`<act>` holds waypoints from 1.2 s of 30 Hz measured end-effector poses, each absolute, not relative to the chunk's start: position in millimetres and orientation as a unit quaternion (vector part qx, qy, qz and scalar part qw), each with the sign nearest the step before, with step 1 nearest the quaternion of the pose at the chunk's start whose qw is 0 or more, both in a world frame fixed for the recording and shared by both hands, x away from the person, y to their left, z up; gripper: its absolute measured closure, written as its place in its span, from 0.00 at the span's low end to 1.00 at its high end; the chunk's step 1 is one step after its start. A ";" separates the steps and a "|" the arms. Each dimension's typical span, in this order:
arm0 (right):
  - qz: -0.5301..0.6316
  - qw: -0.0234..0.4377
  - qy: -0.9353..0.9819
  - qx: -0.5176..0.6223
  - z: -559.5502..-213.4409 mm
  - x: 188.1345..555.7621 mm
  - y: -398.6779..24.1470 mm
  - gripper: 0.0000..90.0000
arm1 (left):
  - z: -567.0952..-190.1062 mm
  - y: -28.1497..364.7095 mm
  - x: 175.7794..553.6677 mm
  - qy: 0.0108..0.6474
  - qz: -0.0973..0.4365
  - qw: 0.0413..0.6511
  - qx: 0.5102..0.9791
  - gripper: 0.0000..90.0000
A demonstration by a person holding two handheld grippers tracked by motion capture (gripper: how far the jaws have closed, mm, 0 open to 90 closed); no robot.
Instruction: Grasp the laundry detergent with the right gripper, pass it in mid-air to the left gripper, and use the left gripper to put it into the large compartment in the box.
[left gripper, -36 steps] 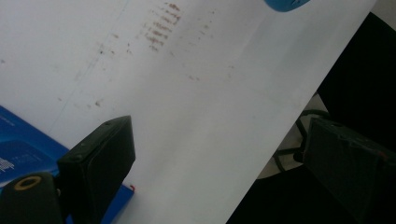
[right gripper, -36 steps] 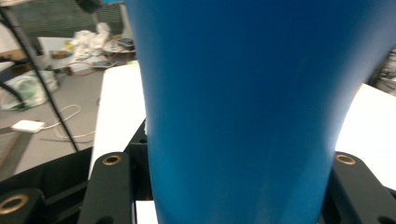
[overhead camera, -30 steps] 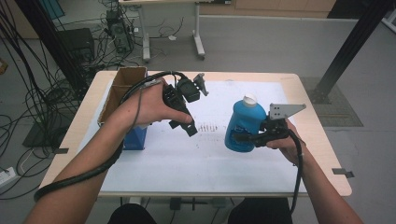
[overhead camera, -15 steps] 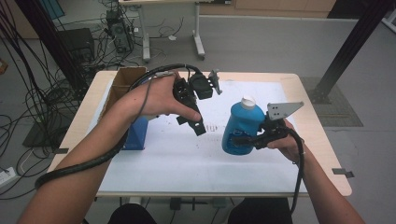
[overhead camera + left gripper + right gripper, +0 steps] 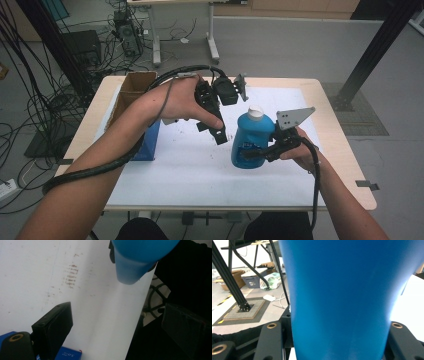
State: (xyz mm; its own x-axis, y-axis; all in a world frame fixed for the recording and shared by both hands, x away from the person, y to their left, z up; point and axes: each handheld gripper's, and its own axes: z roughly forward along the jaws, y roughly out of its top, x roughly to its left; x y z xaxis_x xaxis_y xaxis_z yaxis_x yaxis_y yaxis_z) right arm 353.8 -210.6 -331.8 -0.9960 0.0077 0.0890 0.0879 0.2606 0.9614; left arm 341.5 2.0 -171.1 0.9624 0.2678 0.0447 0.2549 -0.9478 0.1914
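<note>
The right tool (image 5: 260,150) is clamped on the lower body of the blue bottle (image 5: 251,141), one jaw on each side of the bottle wall, as the right gripper view confirms: the blue bottle (image 5: 342,300) stands between the two black jaws with both pressing against it. In the high view the bottle is held above the white sheet (image 5: 200,170) that covers the desk (image 5: 345,165), right of the sheet's centre, tilted slightly with its white cap (image 5: 256,112) uppermost and leaning toward the far side. The grey three-cornered plate (image 5: 295,118) of the right tool stands just beside the bottle's shoulder. The left tool (image 5: 220,136) is held in the air above the middle of the sheet, near the bottle's left side but apart from it, with its jaws pointing down and toward the person. In the left gripper view its two jaws stand wide apart with nothing between them; the white sheet (image 5: 82,302) lies below, and the bottom of the blue bottle (image 5: 135,262) shows at the top of that view, clear of the jaws. A blue box (image 5: 150,142) rests at the left edge of the sheet, partly covered by the left forearm. An open cardboard box (image 5: 131,90) stands at the desk's far left corner.
</note>
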 end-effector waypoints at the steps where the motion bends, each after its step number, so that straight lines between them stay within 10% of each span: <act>1: -0.607 0.033 -0.793 -0.030 -331.8 353.8 -210.6 0.48 | -171.1 2.0 341.5 0.132 0.035 0.092 0.986 0.11; 36: -0.592 0.062 -0.803 0.015 -332.3 350.9 -164.9 0.48 | -176.8 -27.3 333.5 0.079 0.035 0.075 0.993 0.11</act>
State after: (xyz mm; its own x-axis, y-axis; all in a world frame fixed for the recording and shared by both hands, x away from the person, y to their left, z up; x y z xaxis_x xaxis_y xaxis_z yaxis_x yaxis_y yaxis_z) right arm 350.9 -164.9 -332.3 -0.9918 -0.0980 0.0820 0.0494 0.2976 0.9534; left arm 333.5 -27.3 -176.8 0.9850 0.1628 0.0580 0.1523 -0.9763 0.1539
